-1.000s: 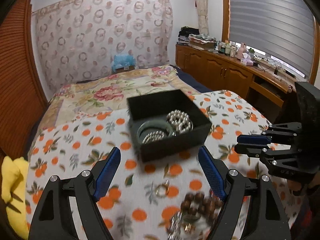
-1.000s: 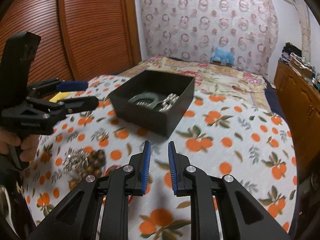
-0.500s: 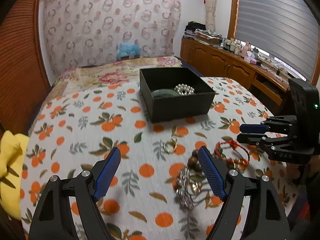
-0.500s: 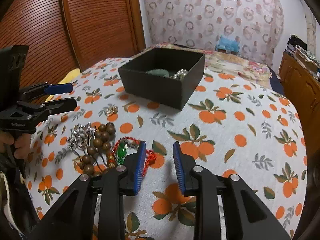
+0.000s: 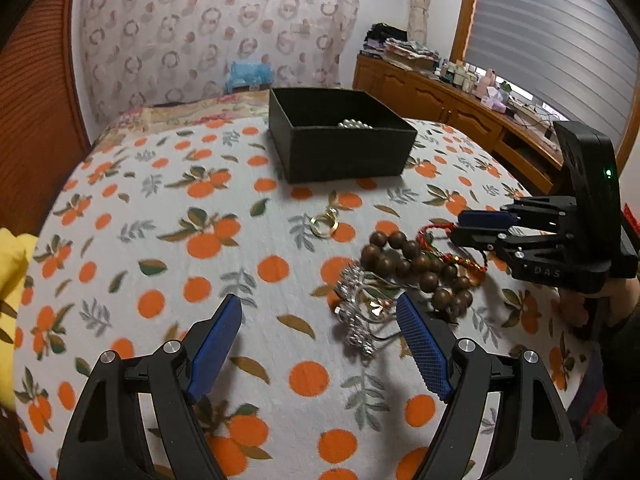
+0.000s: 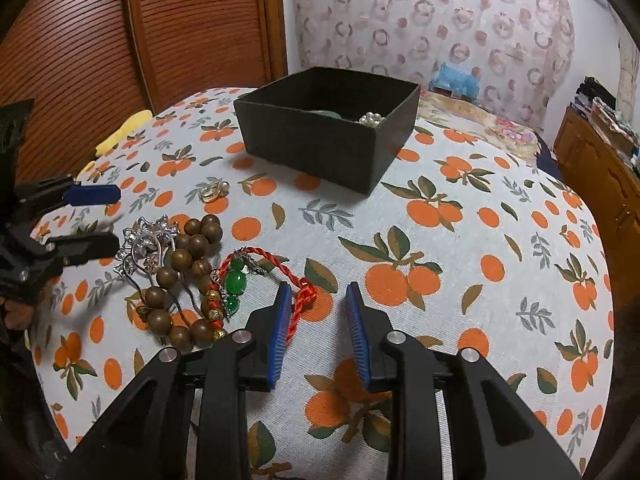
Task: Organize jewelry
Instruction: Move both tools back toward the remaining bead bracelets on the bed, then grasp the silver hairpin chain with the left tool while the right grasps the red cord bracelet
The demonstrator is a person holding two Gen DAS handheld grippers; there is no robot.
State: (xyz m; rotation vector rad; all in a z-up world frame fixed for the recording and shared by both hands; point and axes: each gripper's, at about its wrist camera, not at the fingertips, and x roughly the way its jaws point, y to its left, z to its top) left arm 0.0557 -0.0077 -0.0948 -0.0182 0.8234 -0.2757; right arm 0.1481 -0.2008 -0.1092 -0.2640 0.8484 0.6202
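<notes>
Hovering over orange-print tabletop [image 6: 460, 240], left gripper [image 5: 320, 320] jaws wide apart, closing, nothing between; silver piece [image 5: 358, 312] at 1 o'clock of it. Right gripper [image 6: 318, 312] jaws parted, empty, red cord bracelet [image 6: 256, 280] just at 9 o'clock. Wooden beads [image 6: 180, 276] touching both pieces. Black box [image 6: 320, 140] at 12 o'clock, pearls [image 6: 371, 119] inside.

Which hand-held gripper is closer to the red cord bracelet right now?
Right. The right hand-held gripper has one finger at the red cord bracelet; the left hand-held gripper, jaws closing, is beyond the wooden beads.
</notes>
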